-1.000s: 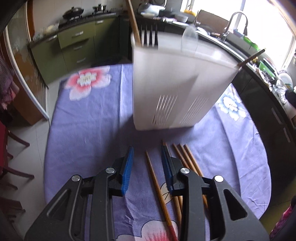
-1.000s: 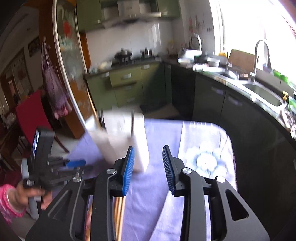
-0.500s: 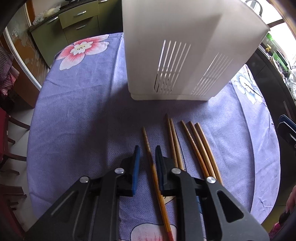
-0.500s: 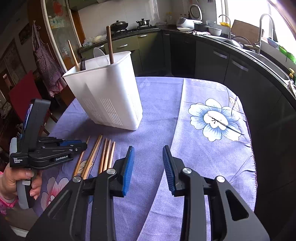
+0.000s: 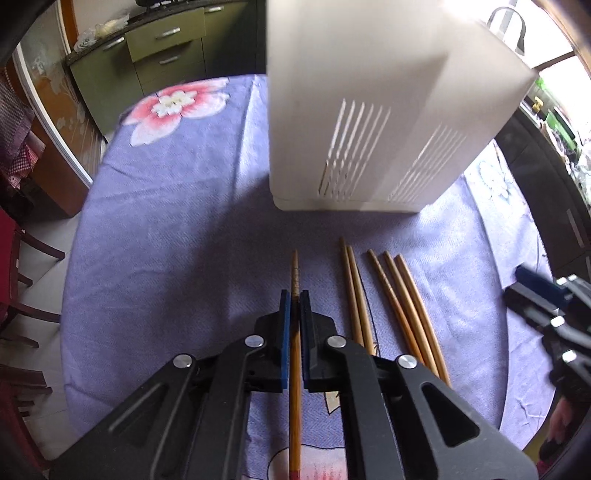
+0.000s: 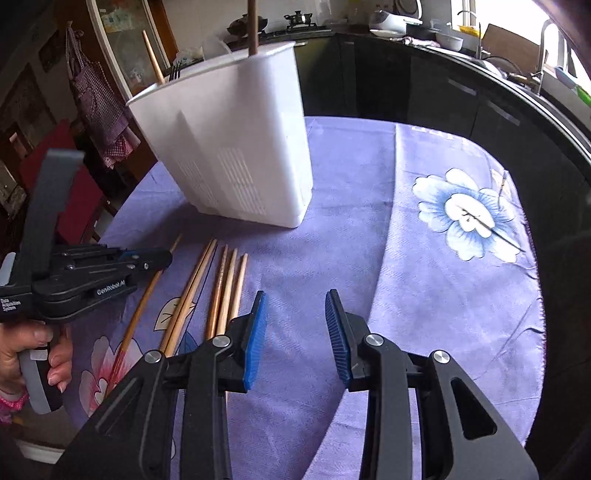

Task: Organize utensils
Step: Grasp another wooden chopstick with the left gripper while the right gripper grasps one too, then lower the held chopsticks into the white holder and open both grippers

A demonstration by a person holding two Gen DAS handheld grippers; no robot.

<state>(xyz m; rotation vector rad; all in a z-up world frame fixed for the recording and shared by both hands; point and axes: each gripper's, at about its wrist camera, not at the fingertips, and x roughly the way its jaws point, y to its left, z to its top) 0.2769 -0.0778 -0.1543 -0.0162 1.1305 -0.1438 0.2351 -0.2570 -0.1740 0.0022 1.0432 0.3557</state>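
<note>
A tall white slotted utensil holder [image 5: 369,110] [image 6: 236,140] stands on the purple flowered tablecloth [image 5: 166,221]. Several wooden chopsticks [image 5: 402,295] [image 6: 221,280] lie side by side in front of it. My left gripper [image 5: 294,295] [image 6: 147,258] is shut on the leftmost chopstick [image 5: 294,387] [image 6: 144,306], which still lies along the cloth. My right gripper [image 6: 295,321] hangs open over bare cloth just right of the chopsticks, with nothing between its fingers; it shows at the right edge of the left wrist view [image 5: 535,295].
A fork [image 6: 173,72] and wooden handles [image 6: 252,26] stick up out of the holder. A hand [image 6: 22,347] holds the left gripper's grip. Dark cabinets [image 6: 461,92] curve around the table's far and right side. A red chair [image 6: 74,192] stands to the left.
The left gripper's jaws have closed onto the single chopstick. The right gripper has sunk toward the table and tilted down, so the holder and chopsticks now look nearer.
</note>
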